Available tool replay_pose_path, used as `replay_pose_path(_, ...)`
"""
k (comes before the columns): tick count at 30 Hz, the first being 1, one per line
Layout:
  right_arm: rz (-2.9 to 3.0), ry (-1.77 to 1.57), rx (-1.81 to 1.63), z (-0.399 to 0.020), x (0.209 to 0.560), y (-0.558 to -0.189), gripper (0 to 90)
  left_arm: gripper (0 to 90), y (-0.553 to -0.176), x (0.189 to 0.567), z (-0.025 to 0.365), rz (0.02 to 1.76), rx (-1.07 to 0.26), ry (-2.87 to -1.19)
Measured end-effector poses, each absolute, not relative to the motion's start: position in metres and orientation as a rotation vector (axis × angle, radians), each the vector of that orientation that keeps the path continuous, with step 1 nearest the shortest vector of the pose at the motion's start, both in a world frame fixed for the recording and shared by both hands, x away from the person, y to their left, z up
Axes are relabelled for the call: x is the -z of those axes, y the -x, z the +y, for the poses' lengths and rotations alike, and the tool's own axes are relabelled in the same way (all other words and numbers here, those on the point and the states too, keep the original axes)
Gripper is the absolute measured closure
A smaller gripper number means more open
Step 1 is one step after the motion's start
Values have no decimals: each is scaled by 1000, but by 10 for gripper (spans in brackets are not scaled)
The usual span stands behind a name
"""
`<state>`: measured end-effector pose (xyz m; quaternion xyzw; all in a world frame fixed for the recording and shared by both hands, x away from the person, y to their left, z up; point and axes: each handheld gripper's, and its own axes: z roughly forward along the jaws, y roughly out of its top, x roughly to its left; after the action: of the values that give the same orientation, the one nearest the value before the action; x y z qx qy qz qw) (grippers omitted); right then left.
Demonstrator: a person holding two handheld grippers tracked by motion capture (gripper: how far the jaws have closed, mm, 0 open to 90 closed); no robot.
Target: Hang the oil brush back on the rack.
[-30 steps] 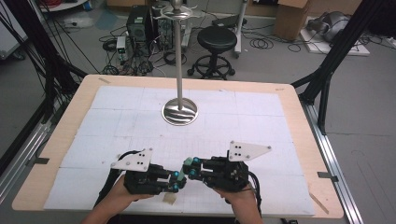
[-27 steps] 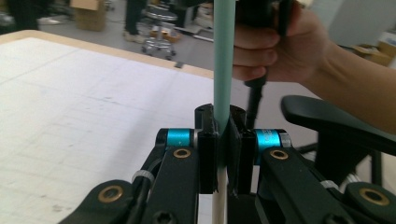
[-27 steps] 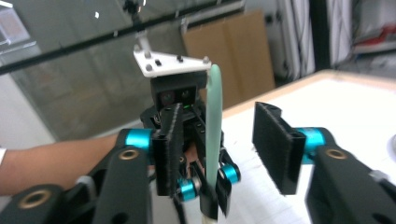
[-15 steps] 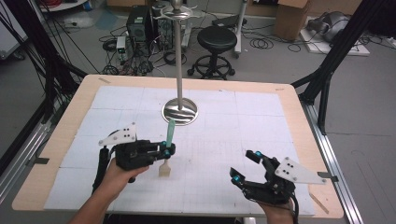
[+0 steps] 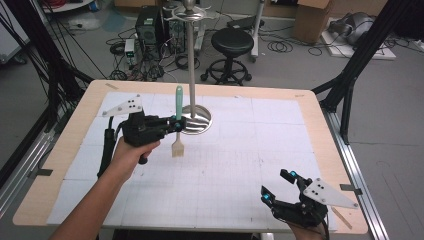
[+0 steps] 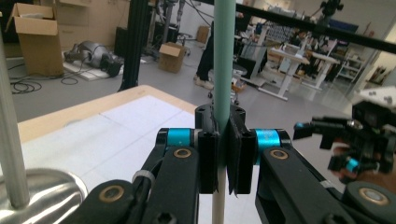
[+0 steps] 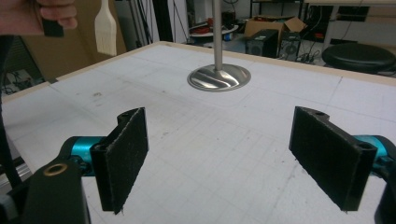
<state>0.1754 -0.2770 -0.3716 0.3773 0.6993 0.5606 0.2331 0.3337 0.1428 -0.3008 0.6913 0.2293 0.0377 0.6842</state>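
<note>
The left gripper [image 5: 172, 125] is clamped on the mint-green handle of a small pastry brush with pale bristles [image 5: 177, 122]. It holds the brush off the white gridded mat of the wooden-edged table [image 5: 60, 150], toward the far left part of the mat. The brush hangs nearly upright, handle tip up and bristles down; in the left gripper view the handle [image 6: 224, 70] rises straight out of the closed pads.

Just beside it, toward the far edge, stands the tall polished steel stand with a round domed base [image 5: 192, 107]. At its top sits a small crown of arms [image 5: 187, 11], probably hooks, though they are too small to be sure.

The move turns on this relation: the brush's long axis runs parallel to the pole, and the hanging point lies well above the handle tip and slightly to its right in the high view. I judge the brush must rise along the pole, then shift sideways.

The right gripper [image 5: 280, 187] rests low near the table's near right corner, well apart from the stand. Its jaws have just been opening and now stand wide with nothing between the black pads [image 7: 122, 154]. The left hand is clearly the nearer one.
</note>
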Motion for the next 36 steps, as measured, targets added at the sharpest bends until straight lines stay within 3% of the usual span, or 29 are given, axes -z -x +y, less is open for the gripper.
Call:
replay_pose_path(14,1878,-1078,-1526,-296,374,-170,186,840,-373,245,121,490,-133,-1568)
replay_pose_path(36,1897,-1092,-1537,-291,379,-172,186,840,-421,220,117,534,-121,-1580)
